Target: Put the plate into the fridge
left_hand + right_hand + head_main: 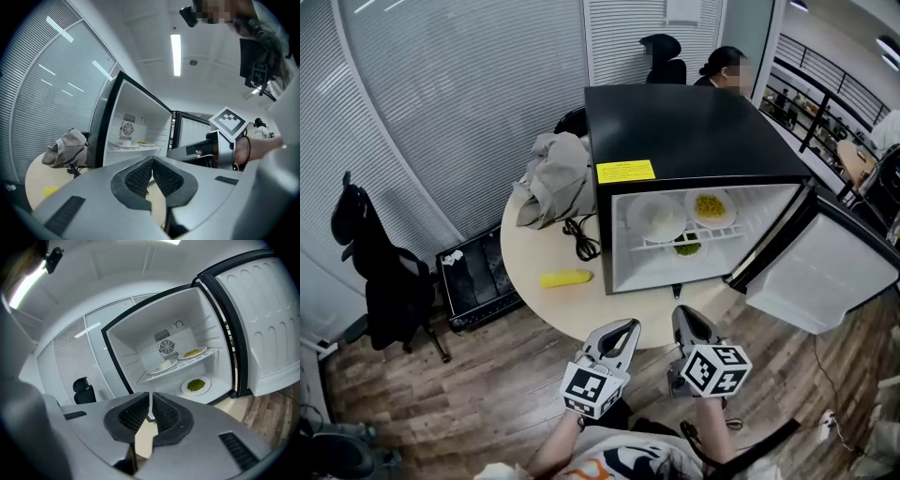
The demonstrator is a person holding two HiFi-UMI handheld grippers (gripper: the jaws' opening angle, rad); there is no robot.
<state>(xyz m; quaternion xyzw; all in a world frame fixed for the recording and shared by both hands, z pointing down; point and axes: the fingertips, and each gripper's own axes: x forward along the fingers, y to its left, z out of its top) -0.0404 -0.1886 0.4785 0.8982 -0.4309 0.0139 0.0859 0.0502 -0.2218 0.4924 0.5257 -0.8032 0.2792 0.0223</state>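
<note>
A black mini fridge (694, 131) stands on the round table (534, 281) with its door (820, 272) swung open to the right. On its wire shelf sit a white plate (656, 217) and a plate of yellow food (709, 206). A plate of green food (687, 246) lies on the fridge floor. The right gripper view shows the same three: green (196, 386), yellow (193, 353), white (164, 366). My left gripper (619, 330) and right gripper (684, 317) hang side by side in front of the table edge, both shut and empty, with the pads touching in the left gripper view (152, 158) and the right gripper view (150, 393).
A yellow banana-like thing (566, 278), a black cable (581, 239) and a heap of grey cloth (558, 178) lie on the table left of the fridge. A black office chair (384, 272) and a dark box (478, 272) stand on the wooden floor at left. People sit behind the fridge.
</note>
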